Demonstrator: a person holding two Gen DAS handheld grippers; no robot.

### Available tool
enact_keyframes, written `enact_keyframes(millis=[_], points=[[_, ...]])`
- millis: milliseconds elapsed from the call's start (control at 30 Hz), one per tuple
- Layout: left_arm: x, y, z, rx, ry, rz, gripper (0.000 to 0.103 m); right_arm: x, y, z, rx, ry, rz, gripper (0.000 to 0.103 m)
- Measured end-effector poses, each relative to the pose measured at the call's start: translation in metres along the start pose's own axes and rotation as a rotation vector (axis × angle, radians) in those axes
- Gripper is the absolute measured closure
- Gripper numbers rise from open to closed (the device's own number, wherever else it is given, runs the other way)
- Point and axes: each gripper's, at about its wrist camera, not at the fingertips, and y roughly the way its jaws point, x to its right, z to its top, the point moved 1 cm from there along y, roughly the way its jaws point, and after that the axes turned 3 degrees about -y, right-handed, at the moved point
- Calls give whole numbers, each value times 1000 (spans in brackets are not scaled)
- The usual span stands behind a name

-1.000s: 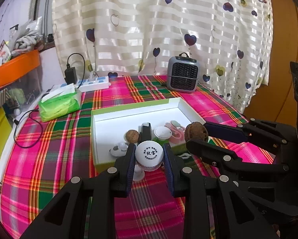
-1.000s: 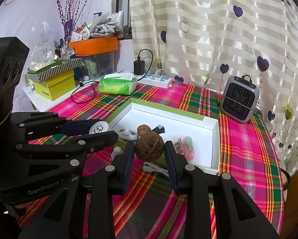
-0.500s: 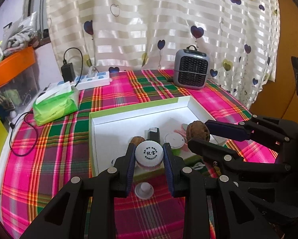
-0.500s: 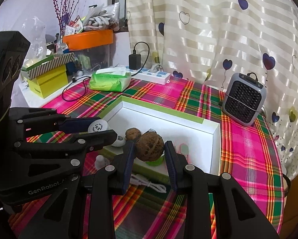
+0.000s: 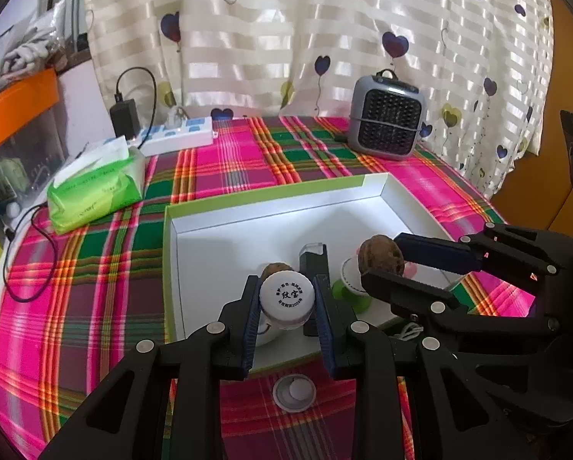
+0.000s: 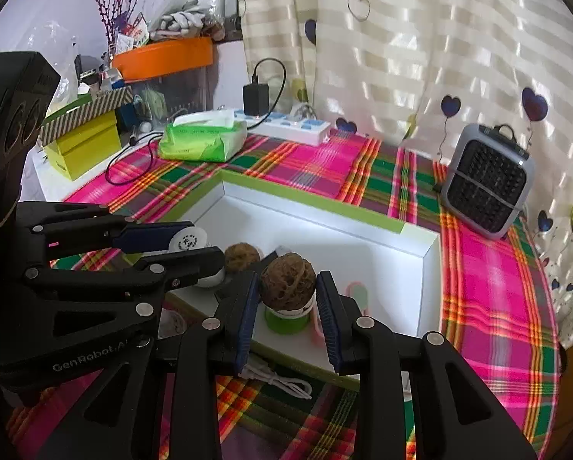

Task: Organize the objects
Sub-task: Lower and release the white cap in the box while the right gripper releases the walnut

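**Grips over box, both loaded**

Left gripper point(image 5: 287, 299) pinched on white cap point(image 5: 286, 296); right gripper point(image 6: 288, 295) pinched on walnut point(image 6: 287, 281). Both held above near end of white box point(image 5: 271, 199), over walnut no. 2 point(image 6: 242, 256) and green-based pot point(image 6: 287, 316).

Risks, judged: round walnut rolling off on release; landing on pot below; fingers of the two grippers fouling, being close.

Left view alone showed loose cap point(image 5: 294, 391) on cloth outside box. Right view alone showed white cable point(image 6: 276, 377) by near wall.

Both grippers are advancing: the white jar point(image 5: 286, 298) and walnut point(image 6: 287, 282) are now hanging over the white box point(image 5: 286, 195) interior.
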Motion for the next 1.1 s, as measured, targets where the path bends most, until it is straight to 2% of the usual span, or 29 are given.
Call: enact_keyframes(millis=[167,567,967,1100], points=[[-1,10,-3,-21,1,4,78,3,6,-2,-9,6,13,71],[-8,14,-2,-16,1,21,78,-4,8,-1,1,-25,48,71],[-9,20,-3,-22,3,27,78,1,10,-1,14,-45,10,71],[-10,18,-3,-19,-5,26,78,-9,6,-2,19,-83,37,71]])
